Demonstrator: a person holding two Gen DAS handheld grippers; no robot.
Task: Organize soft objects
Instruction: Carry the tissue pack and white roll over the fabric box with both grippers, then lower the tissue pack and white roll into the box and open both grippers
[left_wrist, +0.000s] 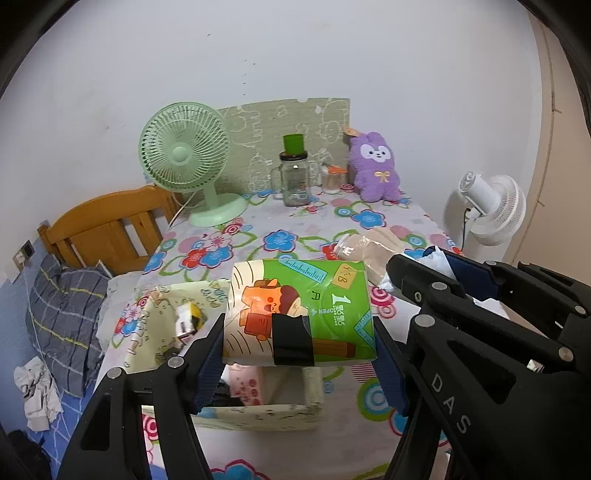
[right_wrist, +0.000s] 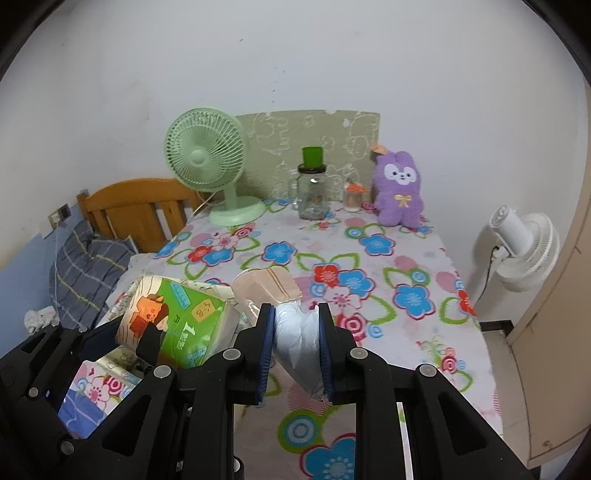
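Jaws of the left gripper (left_wrist: 299, 354) are clamped on a pack of tissues (left_wrist: 299, 310), one blue pad against each short side. The pack carries a green and orange cartoon print and a strip of black tape on its near face. It is held above an open cloth storage box (left_wrist: 258, 413) that stands on the counter (left_wrist: 295, 229) near its left edge; a pink item and a small yellow and white item lie inside the box.

Jaws of the right gripper (right_wrist: 297, 347) are pinched on a clear plastic bag of cloth (right_wrist: 295, 332). Pale blue cloth sits between the pads, and a beige part of the bag (right_wrist: 266, 288) extends forward, above the flowered cover.

At the far end of the counter stand a green fan (left_wrist: 184, 147), a glass jar with a green lid (left_wrist: 293, 177) and a purple plush toy (left_wrist: 375, 166). A white fan (left_wrist: 487, 206) stands beyond the right edge.
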